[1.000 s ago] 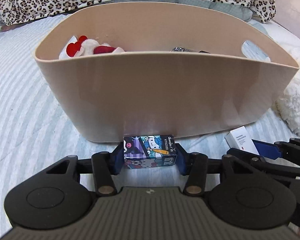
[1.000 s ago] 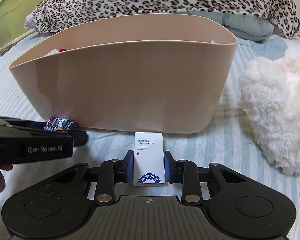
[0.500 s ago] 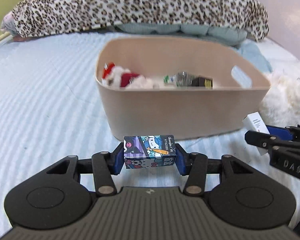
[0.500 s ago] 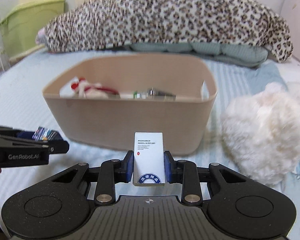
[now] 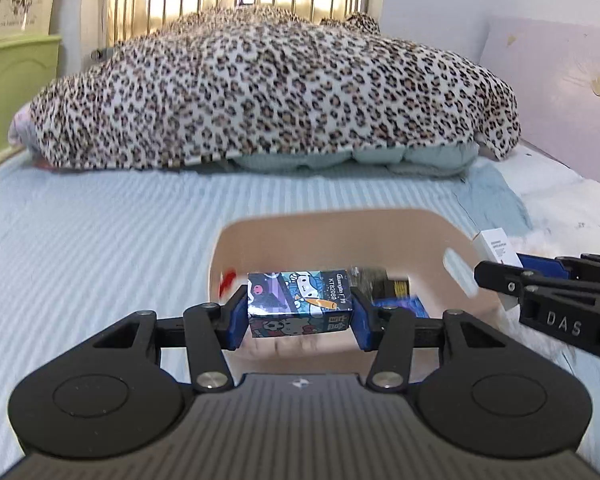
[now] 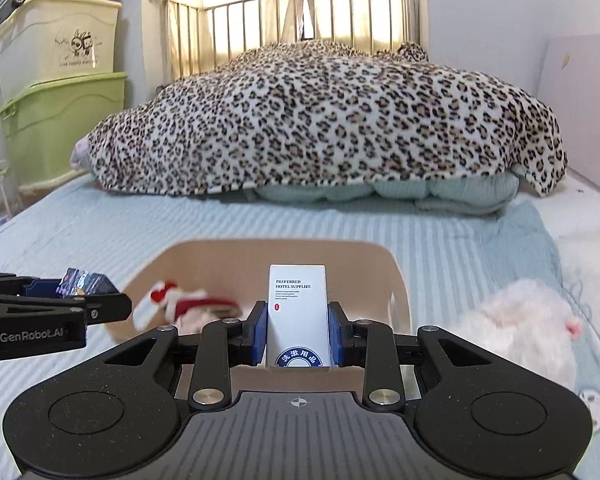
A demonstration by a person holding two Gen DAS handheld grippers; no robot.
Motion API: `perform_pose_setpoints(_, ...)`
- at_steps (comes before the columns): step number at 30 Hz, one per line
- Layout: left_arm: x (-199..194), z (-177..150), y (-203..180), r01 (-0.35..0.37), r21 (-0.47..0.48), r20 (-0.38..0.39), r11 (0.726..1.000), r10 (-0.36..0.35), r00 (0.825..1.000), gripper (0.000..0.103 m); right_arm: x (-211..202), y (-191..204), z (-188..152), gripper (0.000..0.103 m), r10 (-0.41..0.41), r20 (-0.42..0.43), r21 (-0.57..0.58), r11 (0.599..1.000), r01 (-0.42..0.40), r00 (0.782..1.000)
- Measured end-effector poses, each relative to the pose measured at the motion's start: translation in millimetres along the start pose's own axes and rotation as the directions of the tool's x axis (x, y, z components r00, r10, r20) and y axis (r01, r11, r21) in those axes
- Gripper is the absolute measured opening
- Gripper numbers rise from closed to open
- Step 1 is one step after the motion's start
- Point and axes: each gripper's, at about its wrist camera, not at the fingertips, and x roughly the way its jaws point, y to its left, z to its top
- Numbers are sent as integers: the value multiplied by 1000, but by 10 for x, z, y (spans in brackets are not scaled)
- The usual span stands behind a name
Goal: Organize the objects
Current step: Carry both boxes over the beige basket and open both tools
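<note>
My left gripper [image 5: 300, 316] is shut on a small cartoon-printed box [image 5: 300, 298] and holds it above the open beige tub [image 5: 340, 228]. My right gripper [image 6: 298, 334] is shut on a white hotel supplies box [image 6: 298, 308], upright, also above the tub [image 6: 260, 252]. Inside the tub lie a red and white plush [image 6: 180, 304], a blue packet [image 5: 404, 306] and dark items. Each gripper shows in the other's view, the right one [image 5: 512, 268] beside the tub's right wall, the left one [image 6: 88, 284] over its left rim.
The tub stands on a striped light-blue bed sheet [image 5: 100, 240]. A leopard-print blanket [image 5: 260, 100] over pillows lies at the far end. A fluffy white plush [image 6: 520, 332] lies right of the tub. Green and beige storage bins [image 6: 60, 120] stand left of the bed.
Both grippers have risen from beside the tub's near wall to above its opening, each still holding its box. The tub's inside has come into view.
</note>
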Motion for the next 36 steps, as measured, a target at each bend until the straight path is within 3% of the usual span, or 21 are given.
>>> perform_pose_setpoints(3,200,126,-27,-27,24,-1,999,27,1000,52,152,18,100,29,-7,6,-5,1000,7,1000)
perform_pose_setpoints(8,627,156,-29,-62,31,-65,998,64,996,52,447,43,149,29,-21,-18,-14,1000,21,1000)
perform_pose_setpoints(14,1095,33,-9,-77,47,-194,996,85,977,52,823,12,33,29,-43,-96,-24,999,41,994)
perform_pose_setpoints(21,1299,-118,-20,-65,46,-282,997,76,956,54,1119,-25,-155,29,-28,-227,4,1000,30,973)
perform_pose_setpoints(22,1292,-126,-24,-69,50,-283,996,80,956,54,1137,-17,-176,39,-27,-242,4,1000,29,970)
perform_pose_setpoints(23,1285,-131,-22,-72,54,-284,996,84,955,55,1140,-12,-190,40,-31,-246,1,999,33,969)
perform_pose_setpoints(25,1239,-127,-29,-77,60,-284,995,91,954,72,1088,-11,-193,46,-39,-233,0,999,40,972)
perform_pose_setpoints(26,1189,-120,-31,-76,60,-270,995,89,959,75,1044,-20,-184,50,-41,-226,3,999,42,973)
perform_pose_setpoints(28,1086,-85,-39,-85,60,-242,995,97,965,83,942,-42,-141,67,-41,-206,11,999,44,978)
perform_pose_setpoints(31,918,-25,-41,-90,55,-217,994,99,971,90,781,-75,-63,74,-42,-184,28,998,48,982)
perform_pose_setpoints(36,634,8,-48,-112,55,-203,992,121,972,91,462,-100,-41,79,-35,-166,53,998,44,985)
